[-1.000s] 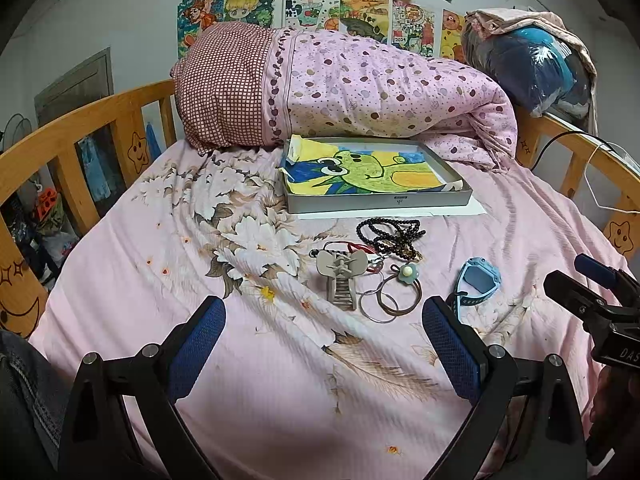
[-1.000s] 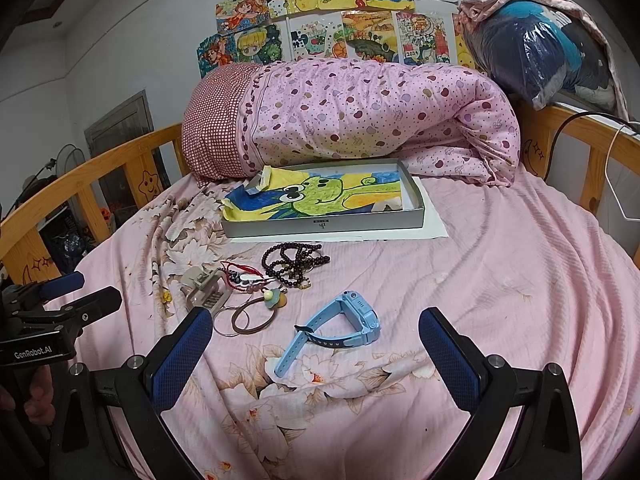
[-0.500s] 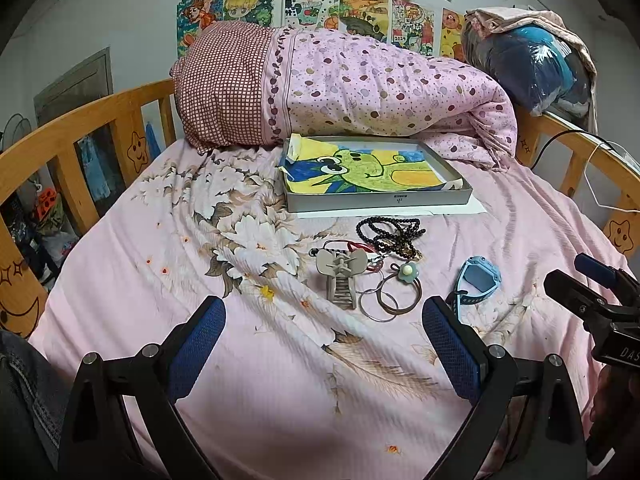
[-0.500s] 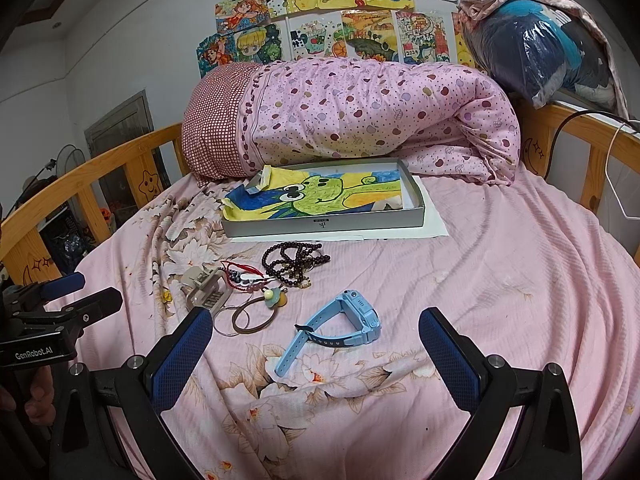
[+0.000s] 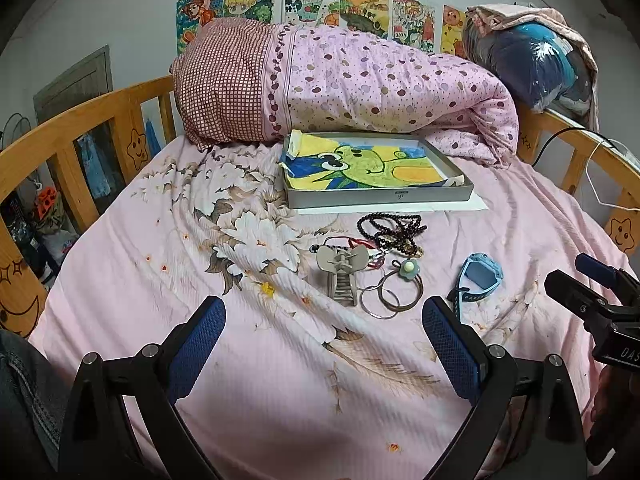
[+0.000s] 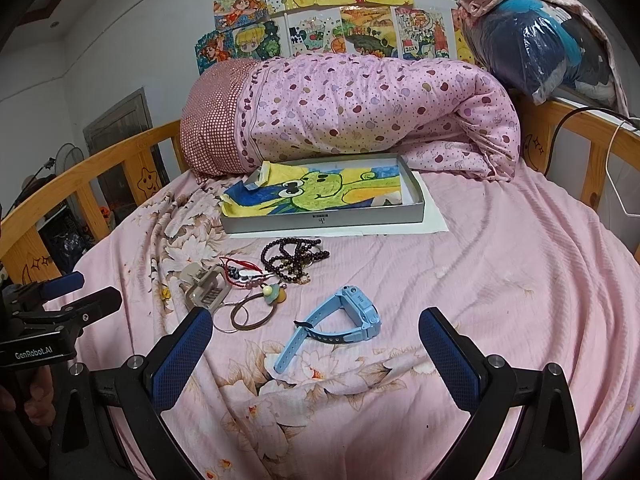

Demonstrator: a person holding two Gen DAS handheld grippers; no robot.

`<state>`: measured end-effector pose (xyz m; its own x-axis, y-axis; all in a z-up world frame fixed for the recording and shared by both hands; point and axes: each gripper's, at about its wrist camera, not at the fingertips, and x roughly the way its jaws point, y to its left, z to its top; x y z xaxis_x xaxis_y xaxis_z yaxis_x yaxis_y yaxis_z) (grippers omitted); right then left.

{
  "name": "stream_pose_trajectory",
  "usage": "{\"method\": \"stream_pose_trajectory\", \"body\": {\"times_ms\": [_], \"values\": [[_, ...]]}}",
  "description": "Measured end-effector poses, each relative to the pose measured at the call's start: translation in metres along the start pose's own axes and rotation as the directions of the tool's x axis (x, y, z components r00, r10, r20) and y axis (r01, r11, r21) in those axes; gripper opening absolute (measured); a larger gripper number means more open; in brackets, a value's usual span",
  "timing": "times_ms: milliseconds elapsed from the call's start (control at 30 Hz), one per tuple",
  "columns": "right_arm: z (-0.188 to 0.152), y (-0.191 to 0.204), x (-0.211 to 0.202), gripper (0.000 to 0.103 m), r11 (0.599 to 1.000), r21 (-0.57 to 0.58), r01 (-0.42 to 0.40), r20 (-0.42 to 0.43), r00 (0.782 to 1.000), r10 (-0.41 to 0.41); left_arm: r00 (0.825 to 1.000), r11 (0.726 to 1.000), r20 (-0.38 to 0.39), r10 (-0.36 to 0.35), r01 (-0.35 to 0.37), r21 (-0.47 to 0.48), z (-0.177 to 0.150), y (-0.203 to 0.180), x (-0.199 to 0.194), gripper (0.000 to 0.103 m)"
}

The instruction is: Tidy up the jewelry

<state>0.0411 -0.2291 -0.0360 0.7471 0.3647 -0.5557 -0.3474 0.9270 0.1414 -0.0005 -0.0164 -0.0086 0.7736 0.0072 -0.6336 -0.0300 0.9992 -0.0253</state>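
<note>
A pink floral bedsheet covers the bed, with a wooden bed rail curving along both sides. A rolled pink dotted quilt lies across the far end, under a row of children's drawings on the wall. Just in front of the quilt sits a shallow grey box resting on a white sheet of paper, with a bright frog drawing lying inside it. The left gripper hovers low over the sheet with its blue-padded jaws spread wide and nothing between them; the right gripper hangs likewise, jaws wide apart and holding nothing. The jewelry lies in a loose cluster on the sheet between the box and the grippers. A light blue watch lies on its side to the right of the cluster, apart from it. A dark beaded necklace is heaped nearest the box. A grey hair clip lies at the left of the cluster, touching a red cord bracelet. Thin bangles overlap beside the clip, with a small flower charm at their far edge.
</note>
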Motion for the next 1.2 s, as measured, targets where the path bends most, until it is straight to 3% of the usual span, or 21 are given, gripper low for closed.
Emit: {"method": "stream_pose_trajectory", "body": {"times_ms": [233, 533, 733, 900, 967, 1033, 1100, 1200], "values": [[0.009, -0.020, 0.027, 0.103, 1.000, 0.002, -0.026, -0.125, 0.992, 0.026, 0.993, 0.999, -0.109, -0.036, 0.032, -0.039, 0.010, 0.013, 0.026, 0.096], [0.020, -0.048, 0.069, 0.102, 0.999, 0.002, -0.044, -0.220, 0.975, 0.043, 0.974, 0.991, -0.185, -0.128, 0.132, 0.007, 0.030, 0.026, 0.069, 0.096], [0.015, -0.056, 0.101, 0.089, 0.998, 0.017, -0.056, -0.279, 0.959, 0.059, 0.955, 0.980, -0.225, -0.192, 0.197, 0.001, 0.032, 0.023, 0.100, 0.096], [0.011, -0.053, 0.125, 0.067, 0.998, -0.018, -0.054, -0.325, 0.945, 0.045, 0.954, 0.979, -0.229, -0.195, 0.202, 0.007, 0.035, 0.024, 0.118, 0.088], [0.010, -0.051, 0.131, 0.062, 0.998, -0.030, -0.047, -0.336, 0.941, 0.034, 0.952, 0.979, -0.236, -0.196, 0.202, 0.003, 0.037, 0.024, 0.125, 0.071], [0.010, -0.050, 0.135, 0.057, 0.998, -0.040, -0.044, -0.339, 0.940, 0.027, 0.945, 0.978, -0.253, -0.205, 0.211, -0.006, 0.037, 0.026, 0.132, 0.064], [0.009, -0.048, 0.139, 0.040, 0.998, -0.054, -0.038, -0.340, 0.940, 0.018, 0.943, 0.976, -0.257, -0.212, 0.218, -0.006, 0.037, 0.026, 0.135, 0.059], [0.009, -0.047, 0.143, 0.028, 0.998, -0.058, -0.029, -0.342, 0.940, 0.007, 0.936, 0.973, -0.272, -0.223, 0.230, -0.007, 0.036, 0.025, 0.139, 0.048]]}}
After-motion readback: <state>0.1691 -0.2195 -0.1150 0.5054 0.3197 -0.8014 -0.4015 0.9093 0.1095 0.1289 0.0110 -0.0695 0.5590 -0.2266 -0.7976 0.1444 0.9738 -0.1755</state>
